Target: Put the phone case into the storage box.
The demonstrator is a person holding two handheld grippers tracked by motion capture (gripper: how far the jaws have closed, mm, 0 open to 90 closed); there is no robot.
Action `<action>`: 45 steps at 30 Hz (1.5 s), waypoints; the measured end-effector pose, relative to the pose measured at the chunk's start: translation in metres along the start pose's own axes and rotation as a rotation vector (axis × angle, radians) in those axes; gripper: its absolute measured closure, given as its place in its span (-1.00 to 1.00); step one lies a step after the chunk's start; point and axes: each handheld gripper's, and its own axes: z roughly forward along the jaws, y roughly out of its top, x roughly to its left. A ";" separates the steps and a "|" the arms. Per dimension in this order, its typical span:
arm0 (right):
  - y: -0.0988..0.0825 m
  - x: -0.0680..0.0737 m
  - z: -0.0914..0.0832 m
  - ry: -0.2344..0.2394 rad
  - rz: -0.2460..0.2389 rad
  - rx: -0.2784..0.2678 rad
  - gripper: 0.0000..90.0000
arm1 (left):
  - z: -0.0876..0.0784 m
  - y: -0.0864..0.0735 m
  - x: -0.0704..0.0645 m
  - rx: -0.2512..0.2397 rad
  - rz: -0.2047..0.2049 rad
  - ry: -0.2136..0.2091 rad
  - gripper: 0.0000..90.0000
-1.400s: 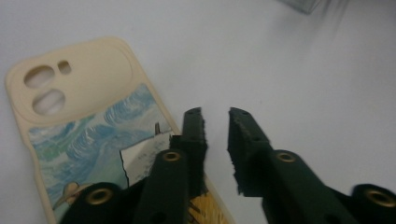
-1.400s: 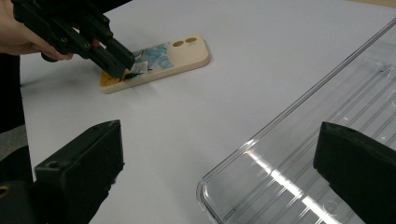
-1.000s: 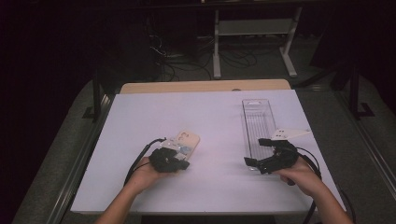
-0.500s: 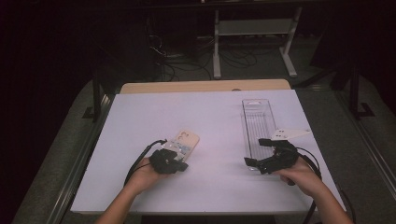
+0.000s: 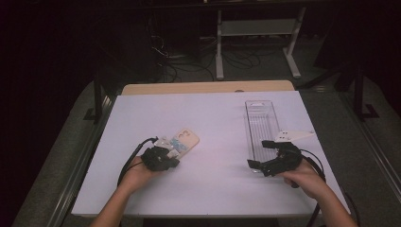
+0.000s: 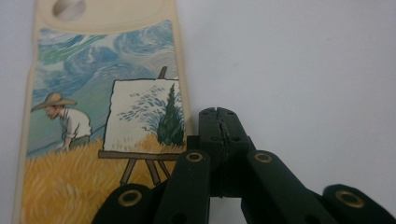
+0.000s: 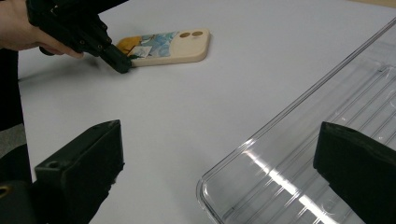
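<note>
Landmark: we place everything against the clear tray point(image 5: 261, 124), which lies on the right half of the white table point(image 5: 213, 189)
Right gripper point(image 5: 265, 153): nearest us, at the tray's near end, jaws spread wide with one jaw over the tray's near corner and nothing between them
Left gripper point(image 5: 176, 160): well to the left of the tray, jaws pressed together on nothing, tips at the near long edge of the phone case point(image 6: 100, 116)
Phone case: lies flat, painted side up, well left of the tray, camera cut-out pointing away from us
Handling: we judge it light, thin and a little flexible, smooth enough to slide on the table, not fragile
Where to take hold: we would pinch across its narrow width at the raised rim, after tipping one long edge up
Far end: the tray's far end reaches toward the wooden strip point(image 5: 208, 87) behind the table
</note>
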 end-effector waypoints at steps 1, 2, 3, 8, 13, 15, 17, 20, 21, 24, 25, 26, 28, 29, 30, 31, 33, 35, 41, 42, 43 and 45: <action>0.000 0.000 0.000 0.000 0.000 0.000 -0.97 | -0.001 -0.001 0.003 0.009 0.004 0.000 0.99; 0.000 0.000 0.000 0.000 0.000 0.000 -0.97 | -0.002 -0.002 0.004 -0.003 -0.009 0.004 0.99; 0.000 0.000 0.000 0.000 -0.001 0.000 -0.97 | -0.002 -0.002 0.004 -0.001 -0.017 0.005 0.99; 0.000 0.000 0.000 0.000 -0.001 0.000 -0.97 | -0.003 -0.002 0.005 -0.001 -0.010 0.011 0.98; 0.000 0.000 0.000 -0.001 -0.002 0.000 -0.97 | -0.010 0.001 0.004 -0.019 0.030 -0.002 0.85; 0.000 0.000 0.000 0.002 0.007 0.005 -0.97 | -0.015 0.002 0.002 -0.051 0.025 -0.012 0.63; 0.000 0.000 0.000 0.002 0.007 0.005 -0.97 | -0.021 0.002 0.001 -0.096 0.022 -0.014 0.55; 0.000 0.000 0.000 -0.001 -0.003 -0.001 -0.97 | -0.029 0.001 -0.001 -0.148 0.026 -0.012 0.32; 0.000 0.000 0.000 -0.001 0.001 0.002 -0.97 | -0.033 0.000 -0.002 -0.157 0.029 -0.013 0.22; 0.000 0.000 0.000 -0.001 0.003 0.002 -0.97 | -0.041 -0.003 -0.005 -0.199 0.045 -0.007 0.02; 0.000 0.000 0.000 -0.001 0.003 0.002 -0.97 | -0.044 -0.005 -0.006 -0.208 0.044 -0.006 -0.05; 0.000 0.000 0.000 -0.001 0.001 0.001 -0.97 | -0.046 -0.006 -0.006 -0.216 0.053 -0.005 -0.12; 0.000 0.000 0.000 -0.001 0.000 0.001 -0.97 | -0.053 -0.013 -0.006 -0.240 0.064 -0.002 -0.23; 0.000 0.000 0.000 -0.001 -0.001 0.001 -0.97 | -0.053 -0.013 -0.006 -0.240 0.064 -0.002 -0.32; 0.000 0.000 0.000 -0.001 0.002 0.001 -0.97 | -0.054 -0.016 -0.006 -0.246 0.066 -0.002 -0.43; 0.000 0.000 0.000 -0.001 0.004 0.002 -0.97 | -0.055 -0.019 -0.006 -0.250 0.070 0.001 -0.51; 0.000 0.000 0.000 0.000 0.003 0.002 -0.97 | -0.058 -0.027 -0.007 -0.264 0.067 -0.004 -0.65; 0.000 0.000 0.000 0.000 0.004 0.003 -0.97 | -0.060 -0.031 -0.008 -0.281 0.065 0.000 -0.73; 0.000 0.000 0.000 -0.002 0.002 0.002 -0.97 | -0.061 -0.037 -0.009 -0.314 0.068 -0.016 -0.98; 0.000 0.000 0.000 -0.001 0.003 0.003 -0.97 | -0.061 -0.037 -0.010 -0.316 0.071 -0.018 -1.00; 0.000 0.000 0.000 -0.001 0.003 0.003 -0.97 | -0.061 -0.038 -0.010 -0.321 0.070 -0.023 -1.00; 0.000 0.000 0.000 -0.002 0.005 0.002 -0.97 | -0.060 -0.038 -0.009 -0.323 0.073 -0.030 -1.00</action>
